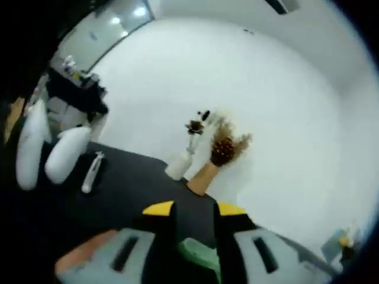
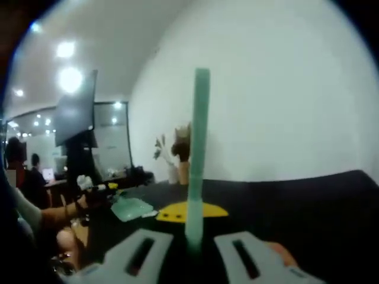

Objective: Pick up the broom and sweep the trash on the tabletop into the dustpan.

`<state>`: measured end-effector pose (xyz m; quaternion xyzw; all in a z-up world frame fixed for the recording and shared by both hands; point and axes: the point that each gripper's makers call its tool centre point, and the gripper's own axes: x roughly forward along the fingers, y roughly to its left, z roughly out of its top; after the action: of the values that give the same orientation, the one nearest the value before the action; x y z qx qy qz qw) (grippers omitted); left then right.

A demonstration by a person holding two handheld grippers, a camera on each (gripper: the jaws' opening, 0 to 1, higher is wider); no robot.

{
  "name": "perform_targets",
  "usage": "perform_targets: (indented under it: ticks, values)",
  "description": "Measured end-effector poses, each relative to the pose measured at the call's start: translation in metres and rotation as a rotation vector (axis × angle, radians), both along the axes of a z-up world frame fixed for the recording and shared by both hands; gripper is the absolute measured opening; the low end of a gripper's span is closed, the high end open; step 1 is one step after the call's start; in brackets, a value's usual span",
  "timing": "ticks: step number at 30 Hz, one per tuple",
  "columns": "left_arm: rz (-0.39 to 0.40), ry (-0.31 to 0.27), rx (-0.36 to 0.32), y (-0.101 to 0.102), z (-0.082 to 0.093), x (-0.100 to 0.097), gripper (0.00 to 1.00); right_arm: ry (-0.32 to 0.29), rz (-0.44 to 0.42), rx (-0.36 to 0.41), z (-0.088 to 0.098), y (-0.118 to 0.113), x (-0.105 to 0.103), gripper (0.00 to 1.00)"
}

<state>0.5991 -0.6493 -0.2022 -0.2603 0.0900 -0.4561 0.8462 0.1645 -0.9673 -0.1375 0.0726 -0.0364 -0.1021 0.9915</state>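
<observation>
In the right gripper view a pale green broom handle [image 2: 198, 148] stands up between my jaws, and my right gripper [image 2: 193, 220] is shut on its lower part; the brush end is hidden. To the left on the black table [image 2: 308, 201] lies a light green dustpan [image 2: 131, 208], next to a person's hand [image 2: 65, 213]. In the left gripper view my left gripper [image 1: 195, 210] points over the black table [image 1: 130, 177], with a green piece [image 1: 200, 255], seemingly the dustpan's handle, held between its jaws. I cannot make out any trash.
At the table's far edge by the white wall stand a white vase [image 1: 179, 164] and a tan vase with a pine cone [image 1: 214, 160]. White bottles [image 1: 65, 152] and a small white tube [image 1: 92, 171] sit to the left. Beyond the table are a dark screen [image 2: 76, 118] and people.
</observation>
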Motion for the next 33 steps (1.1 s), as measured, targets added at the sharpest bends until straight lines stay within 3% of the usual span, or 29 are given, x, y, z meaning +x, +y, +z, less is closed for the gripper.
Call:
perform_targets:
  ticks: [2,3,4,6,9,11,14,17,20,22,25,29,33]
  values:
    - [-0.041,-0.014,0.057,-0.003,-0.009,0.0,0.39,0.004,-0.001,0.0,-0.001,0.0,0.0,0.02]
    - [-0.077,0.002,0.065,-0.005,-0.012,-0.003,0.38,0.006,-0.001,-0.001,-0.001,0.0,0.001,0.02]
    - [-0.119,0.057,0.082,-0.006,-0.022,-0.008,0.37,0.008,-0.002,-0.003,-0.002,0.0,0.001,0.02]
    - [-0.175,0.079,0.09,-0.009,-0.029,-0.011,0.37,0.011,-0.001,-0.004,-0.002,0.0,0.001,0.02]
    - [-0.2,0.194,0.042,-0.01,-0.028,-0.011,0.37,0.018,-0.001,-0.008,-0.003,0.0,0.002,0.02]
    - [-0.248,0.288,0.063,-0.012,-0.034,-0.016,0.37,0.022,-0.003,-0.009,-0.004,-0.001,0.002,0.02]
    - [-0.258,0.425,0.11,-0.012,-0.049,-0.023,0.34,0.024,-0.006,-0.011,-0.004,-0.001,0.002,0.02]
    - [-0.282,0.506,0.075,-0.022,-0.051,-0.019,0.34,0.024,-0.004,-0.015,-0.003,0.0,0.002,0.02]
    - [-0.308,0.524,0.048,-0.032,-0.049,-0.036,0.33,0.026,-0.002,-0.018,-0.003,0.0,0.003,0.02]
    - [-0.352,0.598,-0.034,-0.032,-0.041,-0.039,0.3,0.026,-0.001,-0.018,-0.003,0.001,0.003,0.02]
    - [-0.371,0.566,0.029,-0.032,-0.047,-0.042,0.26,0.025,-0.002,-0.019,-0.003,0.001,0.002,0.02]
    - [-0.363,0.586,0.045,-0.03,-0.052,-0.039,0.16,0.023,-0.002,-0.018,-0.003,0.001,0.002,0.02]
    - [-0.336,0.6,0.015,-0.024,-0.049,-0.033,0.14,0.03,-0.001,-0.019,-0.004,0.001,0.003,0.02]
